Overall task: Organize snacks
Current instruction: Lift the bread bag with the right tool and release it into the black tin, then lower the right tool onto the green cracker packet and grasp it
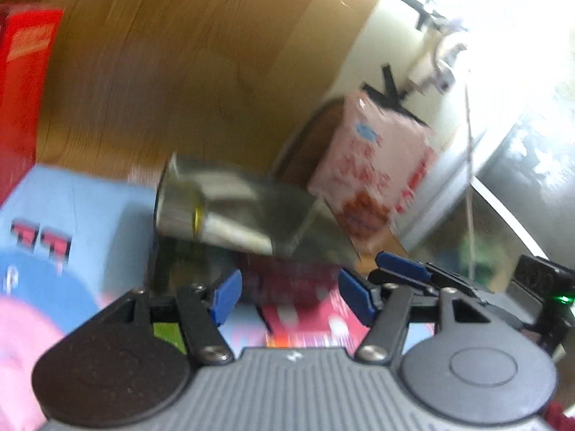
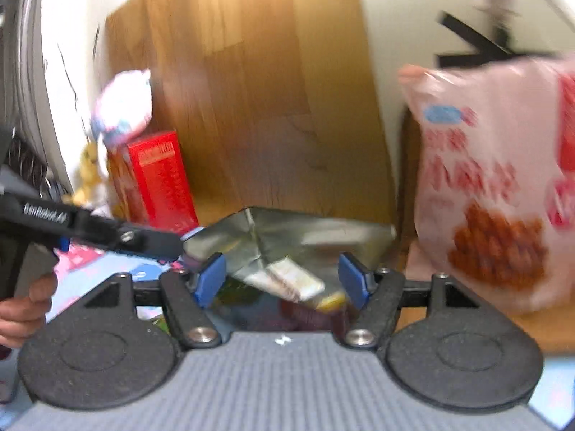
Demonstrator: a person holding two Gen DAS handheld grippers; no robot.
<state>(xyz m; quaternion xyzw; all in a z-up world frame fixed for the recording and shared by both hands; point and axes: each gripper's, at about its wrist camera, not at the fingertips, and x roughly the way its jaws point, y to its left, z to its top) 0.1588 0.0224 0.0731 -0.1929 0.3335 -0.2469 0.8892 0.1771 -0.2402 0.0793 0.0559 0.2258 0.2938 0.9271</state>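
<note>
Left wrist view. The landmark is the clear bin (image 1: 230, 208), which lies tilted just ahead of the left gripper (image 1: 289, 296). A wooden floor (image 1: 161, 72) extends beyond the bin. A red box (image 1: 21, 89) stands to the far left of the bin. A blue pack (image 1: 72, 208) touches the bin's left side. A pink bag (image 1: 373, 168) stands upright to the right of the bin, against a white wall (image 1: 388, 43). A red pack (image 1: 305, 309) lies below the bin, between the gripper's blue pads (image 1: 226, 296). The jaws are spread wide and grip nothing; the pads do not press the red pack. The right gripper (image 1: 406, 267) enters at the right, just beside the bin's lower corner; its jaw state cannot be told from this view.

Right wrist view. The bin (image 2: 287, 237) sits directly ahead of the right gripper (image 2: 284, 282), with wrapped snacks (image 2: 287, 280) inside it. The red box (image 2: 161, 183) stands left of the bin. The pink bag (image 2: 492, 197) stands right of the bin, close to it. The left gripper (image 2: 151, 242) reaches in from the left, its tip at the bin's left edge. The right jaws are spread wide, flank the bin's near part and hold nothing.
</note>
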